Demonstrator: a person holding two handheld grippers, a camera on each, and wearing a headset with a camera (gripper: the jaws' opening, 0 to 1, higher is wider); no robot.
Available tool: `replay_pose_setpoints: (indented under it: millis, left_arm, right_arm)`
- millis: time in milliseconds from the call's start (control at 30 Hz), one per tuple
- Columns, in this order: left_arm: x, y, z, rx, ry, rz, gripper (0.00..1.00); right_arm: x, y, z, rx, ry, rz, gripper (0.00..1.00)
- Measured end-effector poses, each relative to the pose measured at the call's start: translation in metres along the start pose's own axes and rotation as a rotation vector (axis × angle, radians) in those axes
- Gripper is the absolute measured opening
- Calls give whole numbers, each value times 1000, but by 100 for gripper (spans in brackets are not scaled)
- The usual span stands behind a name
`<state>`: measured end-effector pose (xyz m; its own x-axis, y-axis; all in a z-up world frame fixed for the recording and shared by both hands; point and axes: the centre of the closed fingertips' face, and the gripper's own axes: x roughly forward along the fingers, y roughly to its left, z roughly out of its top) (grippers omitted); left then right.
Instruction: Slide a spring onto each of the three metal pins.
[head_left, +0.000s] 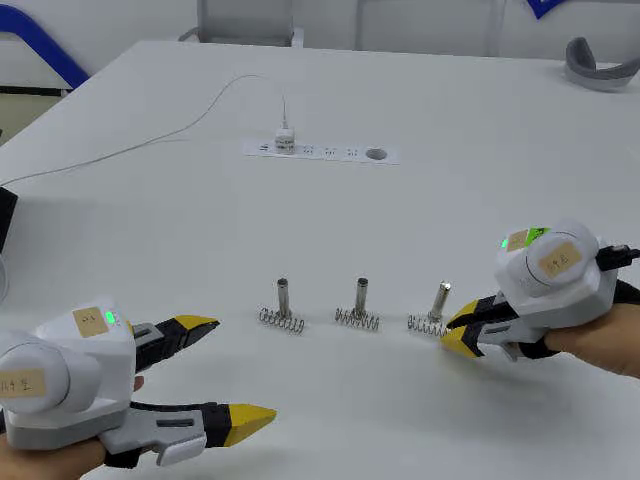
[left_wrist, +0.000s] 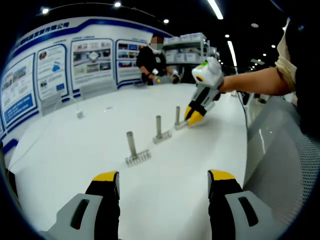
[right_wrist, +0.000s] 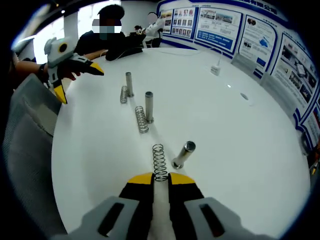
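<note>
Three metal pins stand in a row on the white table: left pin, middle pin and right pin, which leans. A spring lies flat in front of each: left spring, middle spring, right spring. My right gripper is low on the table, and its jaws are shut on the near end of the right spring beside the leaning pin. My left gripper hovers open at the front left, well short of the left pin, with nothing between its jaws.
A power strip is set into the table's middle, with a white plug and a cable running off to the left. A grey curved object lies at the far right corner. A person sits past the table's end.
</note>
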<state>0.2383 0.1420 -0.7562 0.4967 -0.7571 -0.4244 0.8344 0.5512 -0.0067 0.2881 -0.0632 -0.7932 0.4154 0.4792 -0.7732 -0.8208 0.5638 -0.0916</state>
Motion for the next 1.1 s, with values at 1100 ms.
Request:
replay_pose_setpoints:
  millis: [1100]
  left_arm:
    - [0, -1, 0, 4, -1, -4, 73]
  right_arm:
    - [-9, 2, 19, -44, -10, -7, 12]
